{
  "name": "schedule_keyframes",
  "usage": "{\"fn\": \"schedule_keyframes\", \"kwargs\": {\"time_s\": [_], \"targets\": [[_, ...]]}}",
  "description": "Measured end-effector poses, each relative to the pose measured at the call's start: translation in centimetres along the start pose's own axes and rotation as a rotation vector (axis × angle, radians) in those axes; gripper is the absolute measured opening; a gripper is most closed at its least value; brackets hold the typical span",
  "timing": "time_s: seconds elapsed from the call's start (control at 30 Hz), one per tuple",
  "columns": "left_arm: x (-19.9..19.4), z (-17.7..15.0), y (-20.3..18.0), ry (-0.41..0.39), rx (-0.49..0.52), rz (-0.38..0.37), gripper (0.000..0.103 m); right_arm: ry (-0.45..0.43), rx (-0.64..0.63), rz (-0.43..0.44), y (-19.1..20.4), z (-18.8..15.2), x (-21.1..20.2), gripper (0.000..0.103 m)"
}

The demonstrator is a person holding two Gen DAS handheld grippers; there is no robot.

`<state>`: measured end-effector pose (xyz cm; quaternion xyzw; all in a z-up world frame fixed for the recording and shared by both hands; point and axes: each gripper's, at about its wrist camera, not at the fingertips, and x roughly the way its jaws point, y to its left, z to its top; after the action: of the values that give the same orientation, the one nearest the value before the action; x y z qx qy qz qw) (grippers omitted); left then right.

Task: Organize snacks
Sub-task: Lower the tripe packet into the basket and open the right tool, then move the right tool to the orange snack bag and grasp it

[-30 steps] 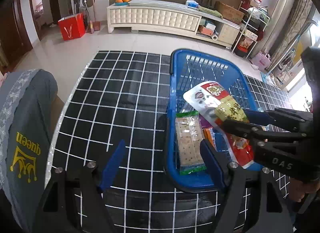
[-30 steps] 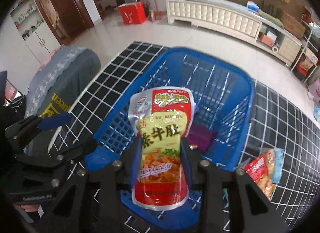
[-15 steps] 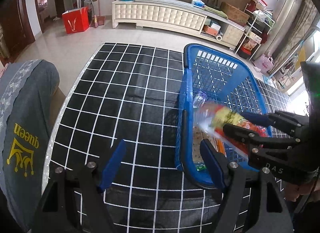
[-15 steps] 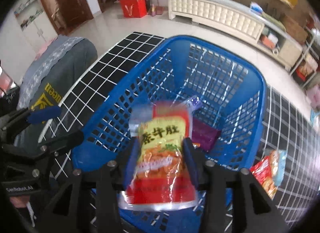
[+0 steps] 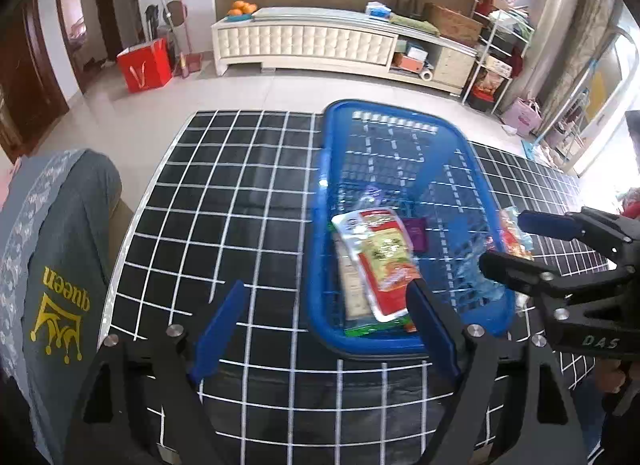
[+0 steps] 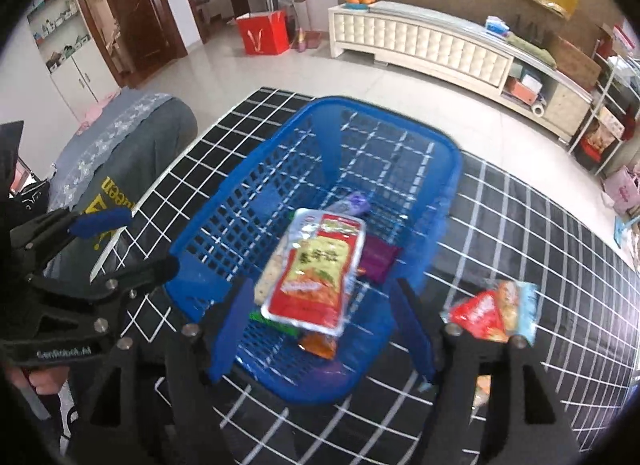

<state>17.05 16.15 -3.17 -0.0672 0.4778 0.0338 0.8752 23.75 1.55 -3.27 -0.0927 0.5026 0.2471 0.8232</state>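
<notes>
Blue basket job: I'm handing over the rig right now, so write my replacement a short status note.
Right hand-held gripper: jaws have just been opening, nothing between them.
Left hand-held gripper: open, empty, over the grid-pattern table.
Red-and-yellow snack pouch now lies in the blue basket, on top of the cracker pack and purple packet.
Left: red-and-blue snack bag on the table beside the basket.

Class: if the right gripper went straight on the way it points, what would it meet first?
Probably the red-and-yellow snack packet lying on top in the blue basket; the right gripper is open, and depth is unclear.
</notes>
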Motion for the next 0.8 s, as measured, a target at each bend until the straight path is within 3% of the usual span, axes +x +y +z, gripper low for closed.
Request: {"fn": "schedule_keyframes", "kwargs": {"time_s": [0.4,0.8], "targets": [[-2.3,0.4,-10.3,-0.042,0.133,-0.068,0.081,-0.046,0.068,-0.087,-8.3,-4.8,-7.6,0.074],[0.6,-1.5,-18.5,-0.054,0.165,-0.097,0.081,-0.020,0.097,-0.098,-15.1,-9.9,-7.4,0.074]]}}
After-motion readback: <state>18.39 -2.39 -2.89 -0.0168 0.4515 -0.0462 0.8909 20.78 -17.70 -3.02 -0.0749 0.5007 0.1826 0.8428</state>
